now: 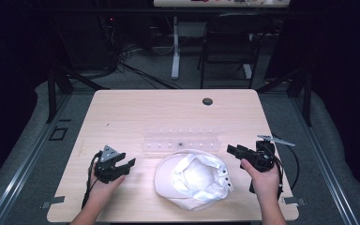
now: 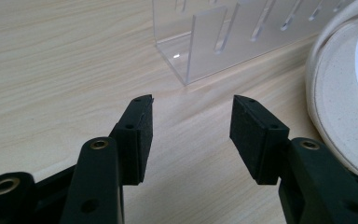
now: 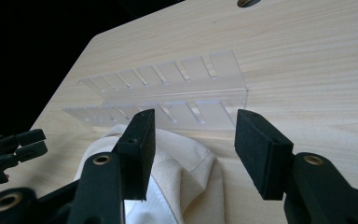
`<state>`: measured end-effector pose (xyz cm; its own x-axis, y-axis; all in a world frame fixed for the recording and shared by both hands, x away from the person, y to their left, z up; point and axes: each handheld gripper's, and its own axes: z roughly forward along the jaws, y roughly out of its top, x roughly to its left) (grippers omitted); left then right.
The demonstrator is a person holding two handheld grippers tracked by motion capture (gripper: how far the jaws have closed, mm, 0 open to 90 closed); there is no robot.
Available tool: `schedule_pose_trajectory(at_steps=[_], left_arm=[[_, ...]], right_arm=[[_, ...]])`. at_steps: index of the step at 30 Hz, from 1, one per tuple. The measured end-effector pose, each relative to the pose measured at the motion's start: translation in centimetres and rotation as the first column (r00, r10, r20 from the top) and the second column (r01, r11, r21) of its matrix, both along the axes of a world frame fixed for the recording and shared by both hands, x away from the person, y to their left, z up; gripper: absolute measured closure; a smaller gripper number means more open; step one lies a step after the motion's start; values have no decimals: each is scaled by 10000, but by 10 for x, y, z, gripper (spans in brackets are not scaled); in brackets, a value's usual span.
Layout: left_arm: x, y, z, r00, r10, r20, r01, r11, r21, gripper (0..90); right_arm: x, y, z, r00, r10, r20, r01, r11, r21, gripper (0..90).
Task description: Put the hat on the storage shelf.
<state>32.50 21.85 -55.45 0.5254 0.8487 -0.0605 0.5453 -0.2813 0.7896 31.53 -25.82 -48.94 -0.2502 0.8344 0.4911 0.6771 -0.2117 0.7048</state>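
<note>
Cap (image 1: 192,180) upside down on the table (image 1: 131,112), between two idle grippers.
Soft, light cloth (brim stiffer): pinch the rim; left gripper (image 1: 123,168) and right gripper (image 1: 234,151) both gape, holding nothing.

Left claw (image 1: 126,166) and right claw (image 1: 233,151) both gape, holding nothing.

No text, label, brand, number or sign can be read anywhere. The cream cap (image 1: 192,179) near the table's (image 1: 136,112) front edge shows no legible print. The clear slotted rack (image 1: 182,140) beyond it is unmarked.
</note>
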Motion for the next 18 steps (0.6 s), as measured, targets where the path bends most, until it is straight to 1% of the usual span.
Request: schedule_pose_trajectory(at_steps=[2, 4, 6, 8, 10, 11, 13, 17, 18], left_arm=[[0, 0, 0, 10000, -7, -24, 7, 10000, 8, 496], [0, -1, 0, 10000, -42, -3, 42, 10000, 78, 497], [-1, -2, 0, 10000, -72, 3, 72, 10000, 69, 497], [-1, -2, 0, 9999, -101, 39, 100, 9999, 70, 496], [-1, -2, 1, 9999, -109, 6, 109, 9999, 77, 496], [-1, -3, 1, 9999, -92, 53, 91, 9999, 59, 496], [-2, -3, 3, 9998, -117, 136, 117, 9999, 10, 495], [-2, -5, 2, 9997, -118, 193, 119, 9999, -53, 495], [-2, -5, 2, 9998, -163, 145, 163, 9999, -15, 495]], right_arm=[[0, 0, 0, 10000, 16, -55, -16, 10000, 26, 483], [0, -1, 1, 9999, 69, -117, -67, 9998, 163, 480], [-1, -1, 2, 9999, 96, -121, -94, 9998, 177, 475], [-2, -1, 5, 9993, 255, -272, -252, 9996, 131, 469], [-2, 0, 6, 9986, 376, -376, -370, 9992, 168, 466], [-2, 0, 6, 9986, 376, -376, -370, 9992, 168, 466], [-3, 4, 8, 9973, 552, -489, -536, 9980, 332, 465], [-5, 10, 11, 9959, 749, -514, -733, 9968, 314, 462], [-8, 15, 11, 9947, 878, -536, -865, 9959, 251, 460]])
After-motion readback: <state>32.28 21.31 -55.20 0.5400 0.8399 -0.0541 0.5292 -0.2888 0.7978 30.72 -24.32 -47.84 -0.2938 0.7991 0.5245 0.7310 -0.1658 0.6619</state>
